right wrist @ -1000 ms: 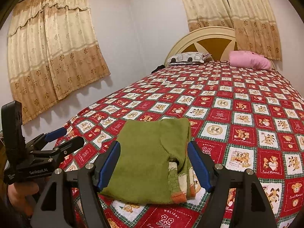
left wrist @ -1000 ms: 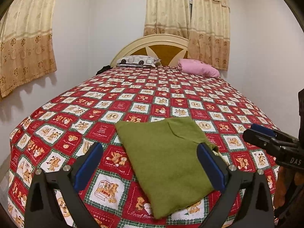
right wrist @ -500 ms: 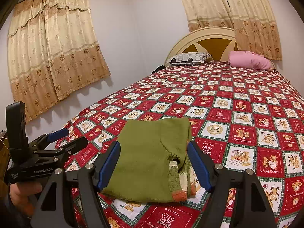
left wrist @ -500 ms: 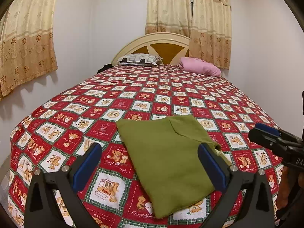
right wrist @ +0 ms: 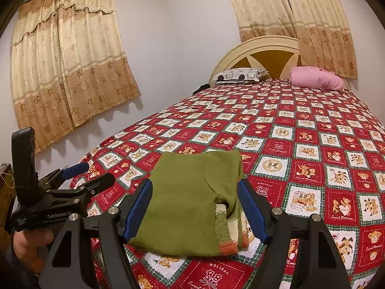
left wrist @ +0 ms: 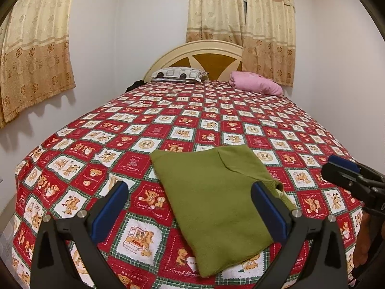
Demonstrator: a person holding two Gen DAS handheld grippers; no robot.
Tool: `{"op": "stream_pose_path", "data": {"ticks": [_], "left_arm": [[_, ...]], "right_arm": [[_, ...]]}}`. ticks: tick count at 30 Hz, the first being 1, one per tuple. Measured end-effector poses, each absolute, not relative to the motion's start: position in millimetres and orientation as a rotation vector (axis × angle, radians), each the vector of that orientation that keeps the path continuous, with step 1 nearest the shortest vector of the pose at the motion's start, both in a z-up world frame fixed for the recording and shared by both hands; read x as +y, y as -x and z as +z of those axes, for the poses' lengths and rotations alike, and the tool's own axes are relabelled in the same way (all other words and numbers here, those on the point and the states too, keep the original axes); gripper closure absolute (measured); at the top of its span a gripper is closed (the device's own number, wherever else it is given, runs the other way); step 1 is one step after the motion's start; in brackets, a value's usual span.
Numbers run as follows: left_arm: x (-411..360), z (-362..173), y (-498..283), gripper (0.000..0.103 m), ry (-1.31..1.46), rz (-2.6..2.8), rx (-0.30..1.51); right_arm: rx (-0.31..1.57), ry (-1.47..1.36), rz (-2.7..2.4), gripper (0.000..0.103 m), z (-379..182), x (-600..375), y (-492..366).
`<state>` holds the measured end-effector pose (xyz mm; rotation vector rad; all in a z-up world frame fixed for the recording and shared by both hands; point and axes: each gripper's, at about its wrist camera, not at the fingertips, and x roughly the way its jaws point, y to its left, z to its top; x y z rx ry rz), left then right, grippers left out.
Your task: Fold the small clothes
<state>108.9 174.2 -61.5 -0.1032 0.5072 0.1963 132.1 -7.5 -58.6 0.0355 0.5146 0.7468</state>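
Note:
A small olive-green knitted garment (left wrist: 211, 192) lies folded flat on the red patchwork bedspread (left wrist: 182, 125), near the foot of the bed. In the right wrist view the garment (right wrist: 187, 197) shows a striped cream and orange cuff (right wrist: 228, 245) sticking out at its near right corner. My left gripper (left wrist: 190, 204) hovers open in front of it, with nothing between its blue pads. My right gripper (right wrist: 196, 207) is open too, and its pads stand either side of the garment without pressing on it. Each gripper also shows in the other's view: the right gripper (left wrist: 346, 175) and the left gripper (right wrist: 79, 178).
A patterned grey pillow (left wrist: 178, 73) and a pink pillow (left wrist: 255, 85) lie by the cream headboard (left wrist: 199, 48). Curtains (right wrist: 67, 67) hang on the left wall and behind the headboard. A hand (right wrist: 26, 243) holds the left gripper at the bed's near left corner.

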Motion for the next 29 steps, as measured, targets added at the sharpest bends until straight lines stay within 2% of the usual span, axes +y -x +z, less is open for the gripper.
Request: {"op": "stream_pose_path", "data": {"ticks": [29], "left_arm": [[190.8, -49.7, -105.9, 0.000, 0.096, 0.327, 0.434]], "right_arm": [[0.474, 0.017, 0.786, 0.029, -49.4, 2.6, -109.4]]}}
